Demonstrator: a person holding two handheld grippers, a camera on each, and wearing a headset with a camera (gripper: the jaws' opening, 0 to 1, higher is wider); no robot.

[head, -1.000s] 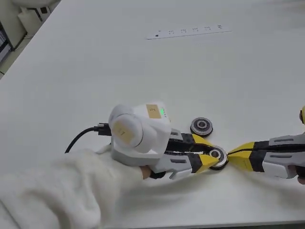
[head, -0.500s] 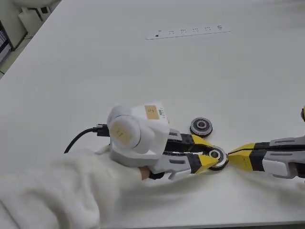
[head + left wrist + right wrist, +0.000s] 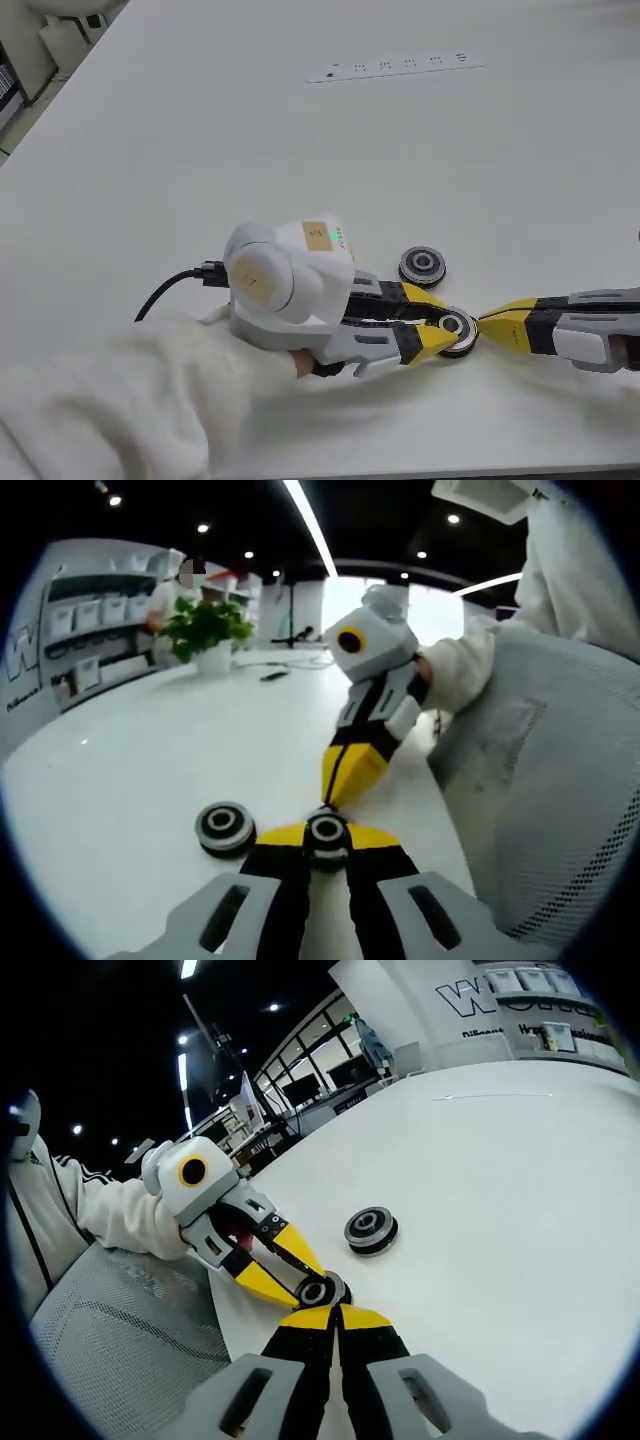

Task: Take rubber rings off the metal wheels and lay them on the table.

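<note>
Working low over the white table [image 3: 300,160], close to its near edge. Gripping a small metal wheel [image 3: 456,327] in the left gripper [image 3: 441,323], clenched on it from two opposite sides with the yellow tips, flat face turned up toward the head view. Cannot tell whether resting on the tabletop or raised just off it. Meeting that wheel from the other side with the right gripper [image 3: 489,328], squeezed down to a single yellow point and set against the wheel's rim, almost in line with the left gripper, tip to tip. Cannot tell whether any rubber is caught between those closed tips. Also have a second metal wheel [image 3: 422,265] lying flat on the table just beyond the left gripper's tips, apart from both grippers, with a dark rubber ring [image 3: 403,267] on its rim and a bright hub in the middle. Trailing a black cable [image 3: 165,292] from the back of the left gripper across the table, above a white fleecy sleeve [image 3: 100,410] at the lower left of the head view. Far toward the back of the table, see a long white power strip [image 3: 395,68] lying flat. Through the left gripper view, looking past the clamped wheel and up along the right gripper's white body, with a potted plant [image 3: 205,630] well beyond on the left.
</note>
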